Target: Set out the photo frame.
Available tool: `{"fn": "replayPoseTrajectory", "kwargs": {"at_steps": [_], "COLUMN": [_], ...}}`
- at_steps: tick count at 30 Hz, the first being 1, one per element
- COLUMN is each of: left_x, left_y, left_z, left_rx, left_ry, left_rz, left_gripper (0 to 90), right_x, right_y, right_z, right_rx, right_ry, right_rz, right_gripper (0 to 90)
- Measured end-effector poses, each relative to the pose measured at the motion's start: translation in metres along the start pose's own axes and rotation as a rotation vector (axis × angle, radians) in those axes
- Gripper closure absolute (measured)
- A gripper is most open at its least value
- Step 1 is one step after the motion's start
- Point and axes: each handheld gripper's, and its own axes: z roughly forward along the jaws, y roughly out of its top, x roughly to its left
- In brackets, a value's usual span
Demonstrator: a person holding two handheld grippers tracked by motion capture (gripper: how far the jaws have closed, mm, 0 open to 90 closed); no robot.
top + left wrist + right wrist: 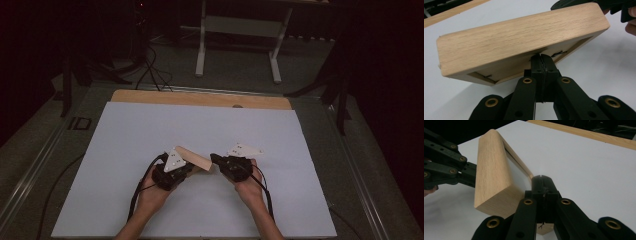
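**Wooden frame held between both grippers**

White sheet (150, 130) covers the table, dark room beyond. Left gripper (192, 169) has its jaws pressed together on the inner lip of a wooden frame (195, 158); right gripper (216, 160) pinches the opposite edge, jaws likewise closed tight. Between them, the frame hangs tilted just above the sheet, at 6 o'clock from the table's wooden far edge (200, 99). Judging by this, the step is a two-handed carry or turn; next calls for moving both hands together, keeping the grip even.
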Motion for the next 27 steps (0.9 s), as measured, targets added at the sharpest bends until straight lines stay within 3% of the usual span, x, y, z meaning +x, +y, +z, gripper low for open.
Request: {"fn": "replayPoseTrajectory", "kwargs": {"at_steps": [27], "left_x": [0.007], "left_y": [-0.003], "left_z": [0.006], "left_rx": [0.01], "left_ry": [0.016], "left_rz": [-0.019], "left_gripper": [89.5], "right_x": [0.017], "right_y": [-0.002], "right_z": [-0.004], "right_rx": [0.028], "right_ry": [0.029], "right_rz": [-0.059], "right_gripper": [89.9]}}
